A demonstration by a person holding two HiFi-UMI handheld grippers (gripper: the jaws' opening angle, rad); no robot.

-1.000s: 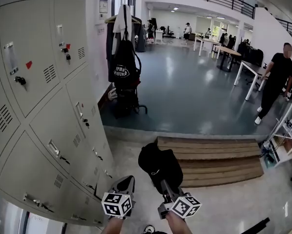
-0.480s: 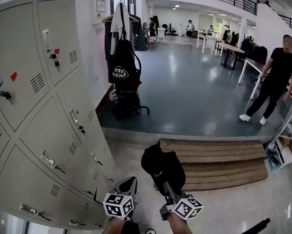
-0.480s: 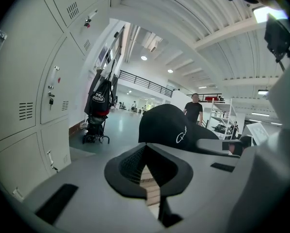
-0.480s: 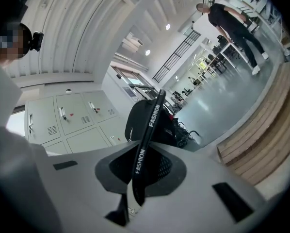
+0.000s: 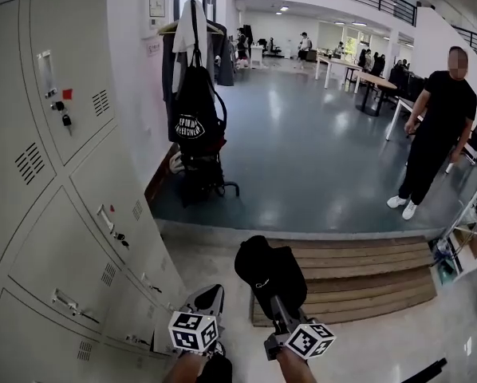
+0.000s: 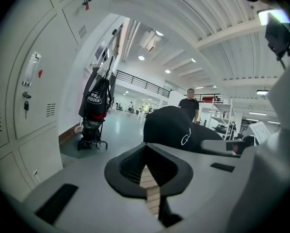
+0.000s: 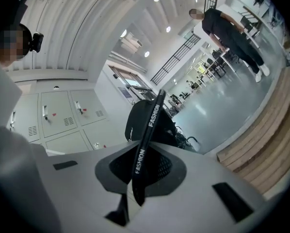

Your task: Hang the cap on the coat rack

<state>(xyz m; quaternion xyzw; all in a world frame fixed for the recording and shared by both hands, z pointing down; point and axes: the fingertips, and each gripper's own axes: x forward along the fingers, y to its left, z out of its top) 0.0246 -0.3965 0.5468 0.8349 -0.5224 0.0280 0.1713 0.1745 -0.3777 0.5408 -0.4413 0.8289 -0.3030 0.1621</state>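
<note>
A black cap (image 5: 266, 268) hangs in front of me, held by its black strap printed FASHION (image 7: 147, 130); my right gripper (image 5: 277, 306) is shut on that strap. The cap's crown (image 7: 135, 120) rises just beyond the right jaws (image 7: 140, 171) and shows to the right of the left gripper (image 6: 147, 171) as a dark dome (image 6: 171, 127). My left gripper (image 5: 209, 298) is beside the cap on its left, jaws shut with nothing between them. The coat rack (image 5: 192, 110) stands ahead on the left by the wall, hung with garments and a black bag (image 6: 94, 101).
Grey lockers (image 5: 63, 174) line the left side. Wooden steps (image 5: 358, 274) lead up to the blue-grey floor. A person in black (image 5: 434, 126) stands at the right. White tables (image 5: 374, 82) and more people are far back. A shelf unit (image 5: 470, 230) sits at the right edge.
Both grippers and the cap have moved forward toward the steps. The lockers have slid left in view and the rack looks nearer. The person in black has walked closer.
</note>
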